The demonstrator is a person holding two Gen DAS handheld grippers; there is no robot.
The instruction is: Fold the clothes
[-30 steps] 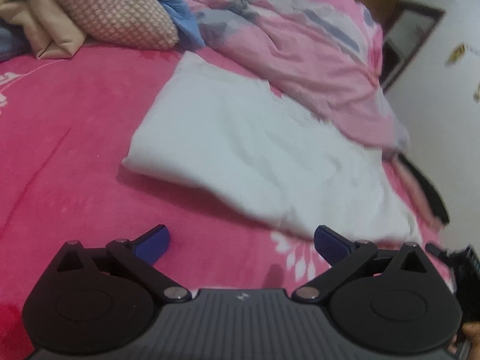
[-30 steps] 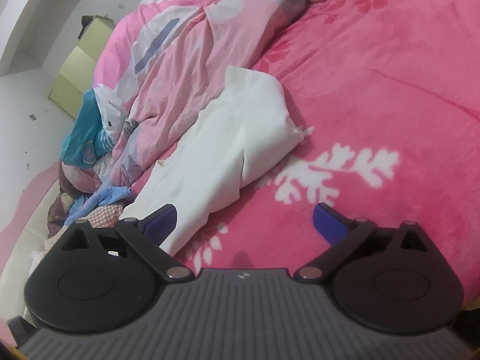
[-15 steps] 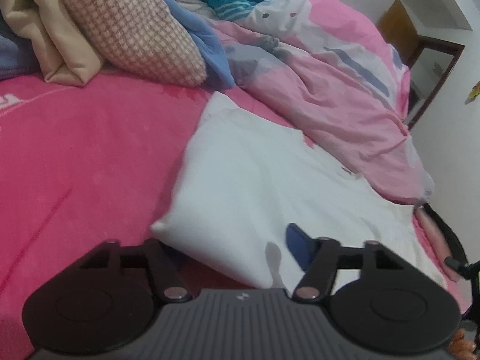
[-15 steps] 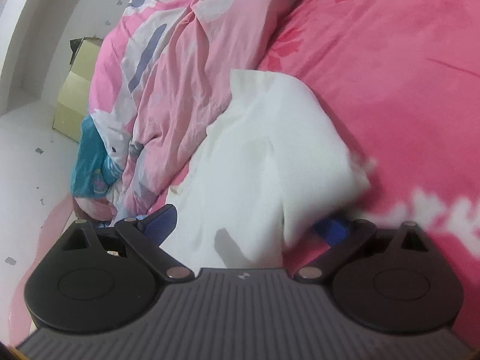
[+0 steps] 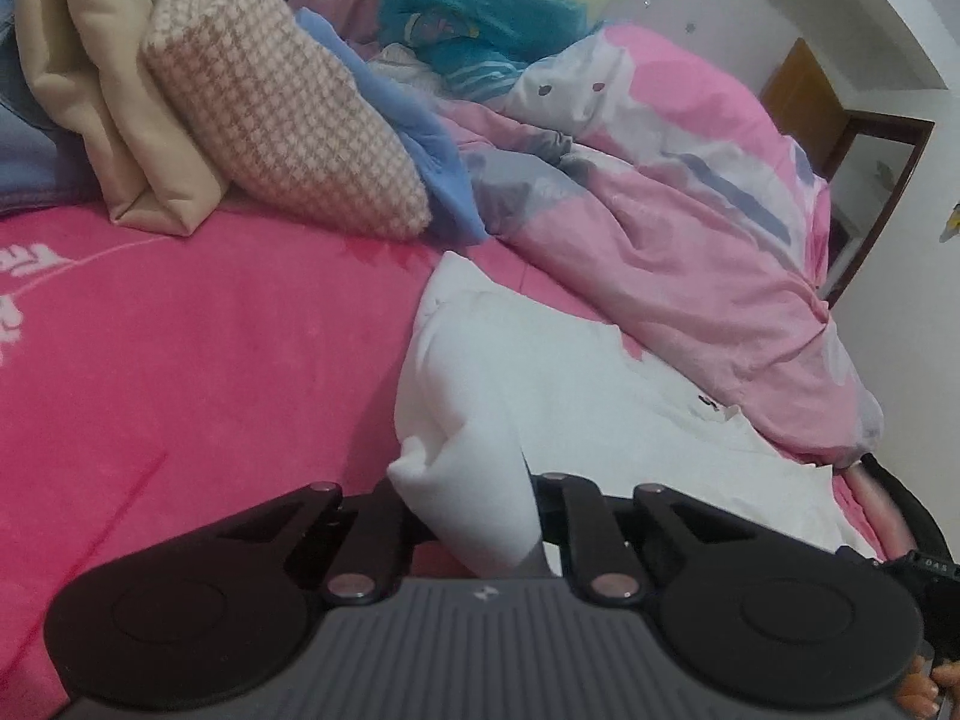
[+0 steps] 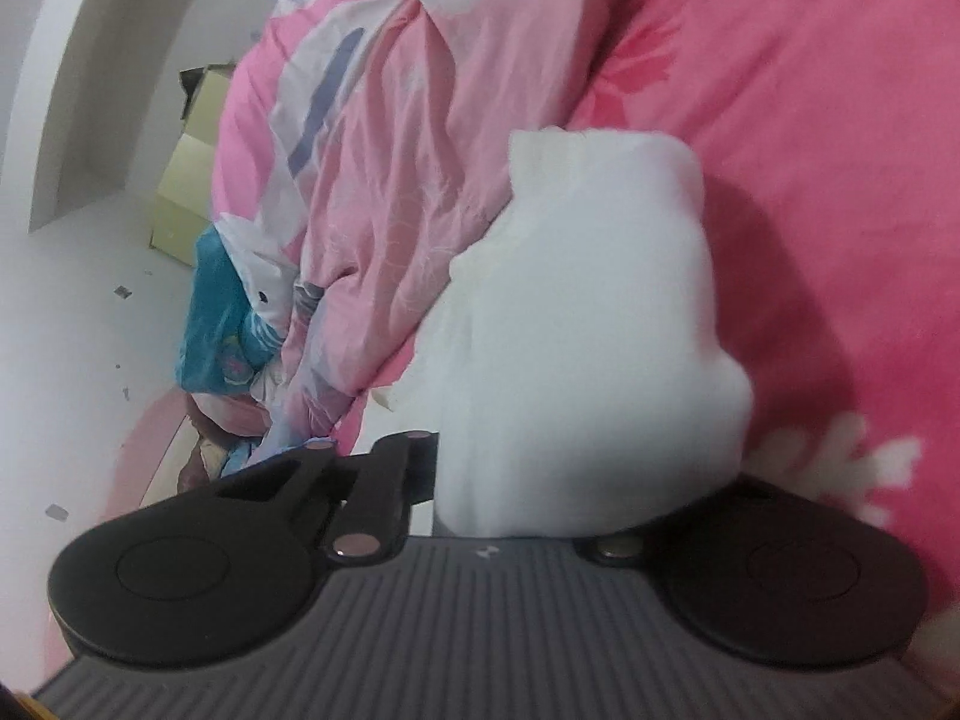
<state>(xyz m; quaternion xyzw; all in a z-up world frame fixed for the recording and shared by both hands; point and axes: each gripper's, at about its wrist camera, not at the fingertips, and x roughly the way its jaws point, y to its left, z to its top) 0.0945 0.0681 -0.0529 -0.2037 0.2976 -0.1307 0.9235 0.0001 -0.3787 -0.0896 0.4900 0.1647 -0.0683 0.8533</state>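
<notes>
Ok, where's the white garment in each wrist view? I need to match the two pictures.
Left wrist: the white garment fills the lower centre, one end bunched in the left gripper.
Right wrist: it fills the centre, its near end pinched in the right gripper.
Shared landmark: the pink patterned duvet, right of the garment in the left view, left of it in the right view.
</notes>
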